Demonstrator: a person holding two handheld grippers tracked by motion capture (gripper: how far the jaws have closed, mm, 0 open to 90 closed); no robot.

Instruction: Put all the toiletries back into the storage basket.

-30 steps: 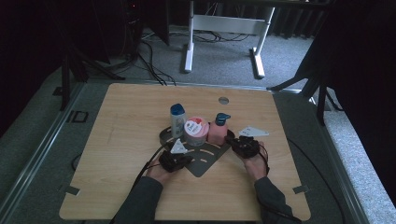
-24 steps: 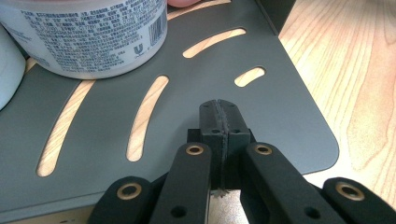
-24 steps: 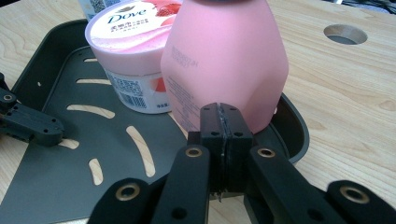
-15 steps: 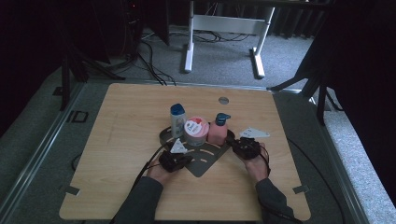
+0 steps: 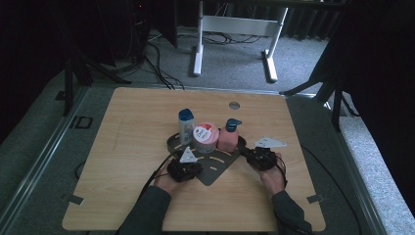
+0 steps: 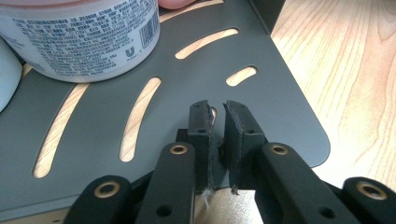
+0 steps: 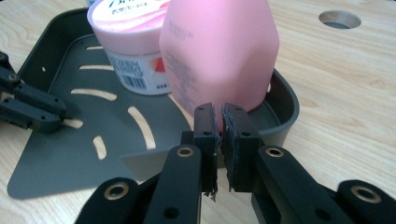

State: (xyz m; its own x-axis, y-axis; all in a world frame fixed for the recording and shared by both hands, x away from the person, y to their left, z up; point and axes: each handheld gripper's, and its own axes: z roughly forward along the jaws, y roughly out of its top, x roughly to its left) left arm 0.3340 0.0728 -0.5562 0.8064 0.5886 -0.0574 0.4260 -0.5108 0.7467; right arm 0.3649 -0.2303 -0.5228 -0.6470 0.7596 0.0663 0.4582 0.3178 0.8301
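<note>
Dark slotted tray (image 5: 215,166) sits mid surface (image 5: 137,127), w/ blue-cap bottle (image 5: 186,125), pink-lid jar (image 5: 205,137) and pink pump bottle (image 5: 228,135) on its far part. Left tool (image 6: 215,109) over tray's near corner, jaws just been opening, slim gap, tray edge between, not pinched. Right tool (image 7: 216,115) at tray's raised rim, jaws likewise just been opening, narrow gap. Right gripper view alone gives rim height and left tool (image 7: 60,119) at the flat edge; high view gives bare wood left, right and far side, hole (image 5: 234,105) near far edge.
</note>
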